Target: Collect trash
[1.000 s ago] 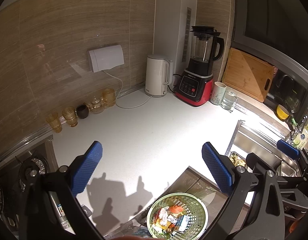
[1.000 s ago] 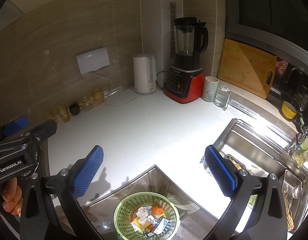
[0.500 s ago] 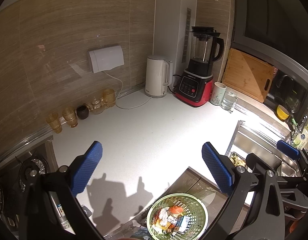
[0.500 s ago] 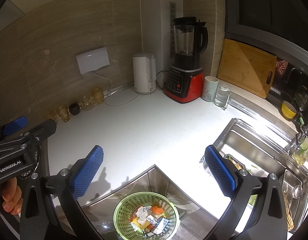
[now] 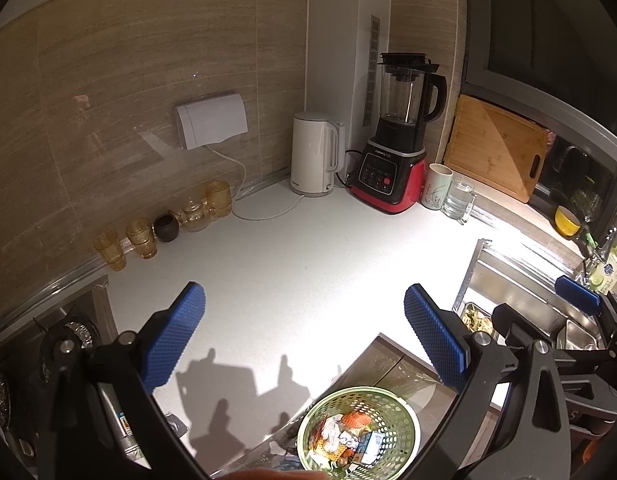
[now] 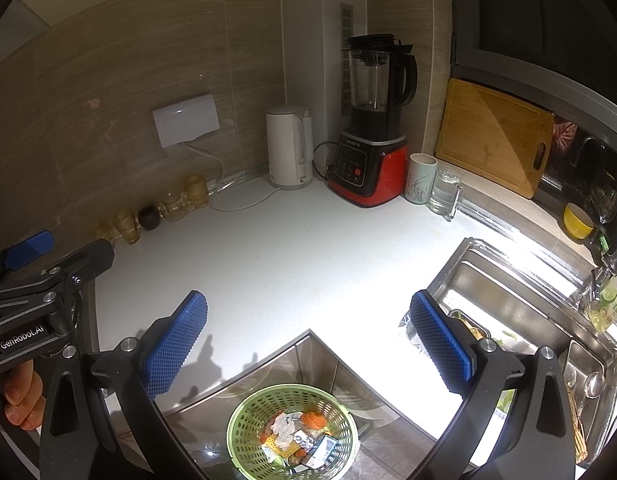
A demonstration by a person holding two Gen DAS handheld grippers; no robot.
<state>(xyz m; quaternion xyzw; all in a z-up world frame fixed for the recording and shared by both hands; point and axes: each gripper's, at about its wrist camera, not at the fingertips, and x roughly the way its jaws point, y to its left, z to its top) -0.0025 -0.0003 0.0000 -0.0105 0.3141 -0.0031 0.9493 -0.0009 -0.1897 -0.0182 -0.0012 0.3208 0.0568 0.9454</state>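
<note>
Nothing has moved since a second ago. Left gripper and right gripper hover wide open, empty; green perforated plastic trash basket sits on floor below, right nearer.

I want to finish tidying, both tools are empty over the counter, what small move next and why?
Probably swing the right tool toward the sink: scraps lie at its near edge. Both tools are open and hold nothing, the counter shows no litter, and the green basket already holds trash.

Black frames, blue dimpled fingers
</note>
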